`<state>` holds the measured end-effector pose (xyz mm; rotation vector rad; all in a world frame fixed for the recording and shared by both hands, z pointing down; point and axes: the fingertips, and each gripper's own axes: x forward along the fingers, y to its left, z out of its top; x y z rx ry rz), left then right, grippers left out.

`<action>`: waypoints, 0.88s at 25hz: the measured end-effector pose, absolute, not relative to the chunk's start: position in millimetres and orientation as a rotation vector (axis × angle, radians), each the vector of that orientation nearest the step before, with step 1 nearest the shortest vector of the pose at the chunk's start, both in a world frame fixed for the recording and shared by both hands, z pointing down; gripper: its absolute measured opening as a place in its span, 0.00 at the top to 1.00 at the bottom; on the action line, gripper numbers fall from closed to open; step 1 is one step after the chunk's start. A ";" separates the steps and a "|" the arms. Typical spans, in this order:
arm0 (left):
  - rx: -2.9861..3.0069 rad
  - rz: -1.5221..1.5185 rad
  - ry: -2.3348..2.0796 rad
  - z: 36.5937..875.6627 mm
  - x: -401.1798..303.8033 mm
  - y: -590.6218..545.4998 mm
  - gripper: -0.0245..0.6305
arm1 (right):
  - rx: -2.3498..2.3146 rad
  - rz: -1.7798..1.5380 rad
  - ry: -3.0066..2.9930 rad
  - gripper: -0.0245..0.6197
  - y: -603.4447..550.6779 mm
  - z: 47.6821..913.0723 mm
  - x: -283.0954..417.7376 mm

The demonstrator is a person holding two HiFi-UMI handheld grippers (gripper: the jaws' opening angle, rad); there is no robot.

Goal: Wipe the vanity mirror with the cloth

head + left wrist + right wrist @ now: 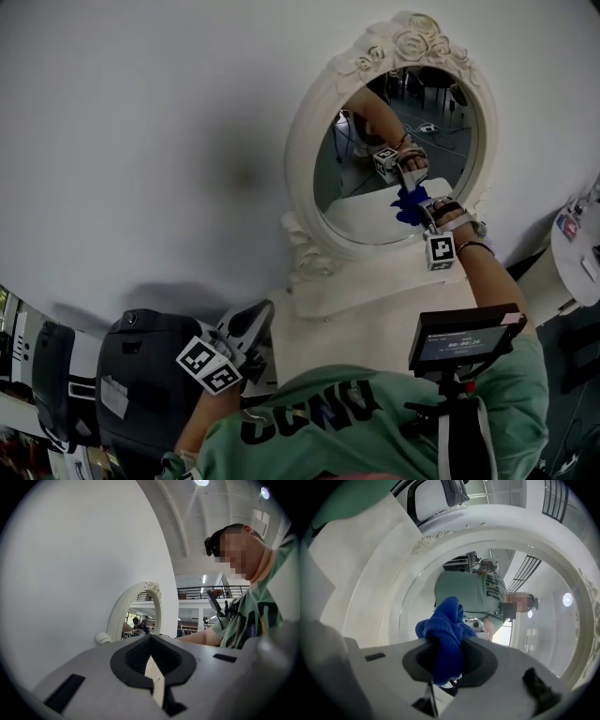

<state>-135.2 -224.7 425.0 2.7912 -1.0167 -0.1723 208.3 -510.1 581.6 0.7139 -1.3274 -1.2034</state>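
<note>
Left tool (246, 325) hangs low and to the left of the vanity mirror (305, 127), well apart from it and near the person's chest. In the left gripper view (152, 670) its jaws are pressed together with nothing between them, so it is idle, and the mirror (118, 617) shows only far off beyond it. The mirror is an oval glass in a white carved frame, standing upright on the white desk (349, 323) against a plain wall. The blue cloth (410, 204) sits on the lower right part of the glass, just inside the frame edge, bunched up and apparently touching the surface. The right tool (424, 214) reaches in from below the mirror toward that same spot. The right gripper view (446, 656) shows its jaws clamped on the cloth (445, 632), a wad sticking out past the tips, with the mirror frame (382, 590) filling the background and the person's reflection in the glass. Progress, as a judgement: the cloth is picked up and brought to the glass, so wiping looks under way at the lower right. No streaks or cleaned patches are visible, so how much has been covered cannot be told. The upper and left parts of the glass probably remain to be done.
</note>
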 end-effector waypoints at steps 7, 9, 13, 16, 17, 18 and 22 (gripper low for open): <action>2.781 -0.150 -1.086 426.9 -149.5 -227.4 0.95 | 0.774 -1.051 -1.156 0.85 -524.9 574.0 311.6; 2.770 -0.151 -1.104 427.1 -154.2 -227.9 0.95 | 0.830 -0.969 -1.171 0.85 -529.1 574.3 337.5; 2.764 -0.154 -1.123 426.4 -158.7 -229.1 0.95 | 0.840 -0.927 -1.203 0.85 -530.1 574.3 340.4; 2.766 -0.153 -1.124 426.8 -158.0 -229.0 0.95 | 0.855 -0.886 -1.183 0.85 -530.8 576.9 340.2; 2.766 -0.151 -1.122 426.8 -156.7 -228.6 0.95 | 0.857 -0.869 -1.179 0.85 -530.4 577.8 338.8; 2.767 -0.148 -1.121 426.5 -155.1 -228.3 0.95 | 0.853 -0.866 -1.183 0.85 -529.2 577.7 333.8; 2.757 -0.152 -1.124 428.3 -154.4 -228.0 0.95 | 0.780 -1.026 -1.321 0.85 -512.3 572.7 251.5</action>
